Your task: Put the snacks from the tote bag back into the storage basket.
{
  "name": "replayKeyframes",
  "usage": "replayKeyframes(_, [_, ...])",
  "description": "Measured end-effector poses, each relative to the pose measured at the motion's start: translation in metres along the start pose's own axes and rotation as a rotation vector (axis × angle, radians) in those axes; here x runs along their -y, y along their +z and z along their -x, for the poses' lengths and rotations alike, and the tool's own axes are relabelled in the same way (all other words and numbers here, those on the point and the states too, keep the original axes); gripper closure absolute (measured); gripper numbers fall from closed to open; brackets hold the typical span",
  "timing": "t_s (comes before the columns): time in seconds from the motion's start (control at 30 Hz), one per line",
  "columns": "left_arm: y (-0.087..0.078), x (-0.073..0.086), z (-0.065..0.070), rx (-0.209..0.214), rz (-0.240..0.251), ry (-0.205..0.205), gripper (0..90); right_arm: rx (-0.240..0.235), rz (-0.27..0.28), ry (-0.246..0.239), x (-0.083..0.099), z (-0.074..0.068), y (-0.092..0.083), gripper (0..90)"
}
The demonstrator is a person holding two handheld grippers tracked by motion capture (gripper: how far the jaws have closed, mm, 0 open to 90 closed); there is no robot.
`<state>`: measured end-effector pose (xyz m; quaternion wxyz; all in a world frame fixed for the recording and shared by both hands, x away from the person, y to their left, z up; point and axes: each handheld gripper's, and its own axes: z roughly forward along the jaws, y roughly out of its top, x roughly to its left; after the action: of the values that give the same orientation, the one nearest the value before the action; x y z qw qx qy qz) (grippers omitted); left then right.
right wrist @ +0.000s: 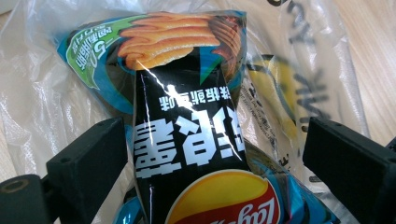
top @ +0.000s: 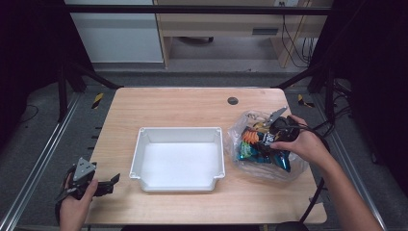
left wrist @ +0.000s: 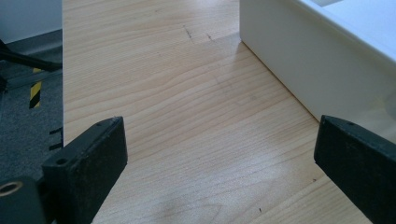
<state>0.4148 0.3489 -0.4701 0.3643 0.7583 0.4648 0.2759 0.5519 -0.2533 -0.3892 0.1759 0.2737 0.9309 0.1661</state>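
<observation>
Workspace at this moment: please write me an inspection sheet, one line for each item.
Surface: wooden table, one dark round hole near the far edge.
Job's things: clear plastic bag at the table's right, holding a black and blue chip packet; white tray at the middle, nothing in it.
Clutter: nothing seen.
Grippers: right hand-held gripper is over the bag, jaws open on both sides of the packet, not closed on it; left hand-held gripper is at the near left corner, open over bare wood beside the tray.
Cables: a black cable trails below the right forearm; more hang at the back right.
Surroundings: dark frame, grey floor, yellow-black tape marks.
</observation>
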Motion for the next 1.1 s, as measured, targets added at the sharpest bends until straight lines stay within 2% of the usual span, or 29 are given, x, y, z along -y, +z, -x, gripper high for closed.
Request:
replayKeyframes(0.33, [0.001,0.0,0.0,0.001,-0.002,-0.004,2.2,-0.022,-0.025,-0.006,-0.001,0.003,0.009,6.7])
replayKeyframes(0.47, [0.001,0.0,0.0,0.001,-0.004,-0.004,2.2,-0.033,-0.046,-0.017,-0.002,0.002,0.014,7.1])
replayKeyframes(0.87, [0.002,0.001,0.0,0.001,-0.008,0.001,2.2,-0.05,-0.063,-0.043,-0.003,0.002,0.023,7.3])
replayKeyframes(0.9, [0.002,0.001,0.0,0.001,-0.008,0.002,2.2,-0.05,-0.067,-0.027,-0.003,0.0,0.024,7.4])
replayKeyframes(1.1, [0.002,0.001,0.001,0.007,-0.015,0.003,2.2,-0.054,-0.073,-0.03,-0.002,0.0,0.029,6.3])
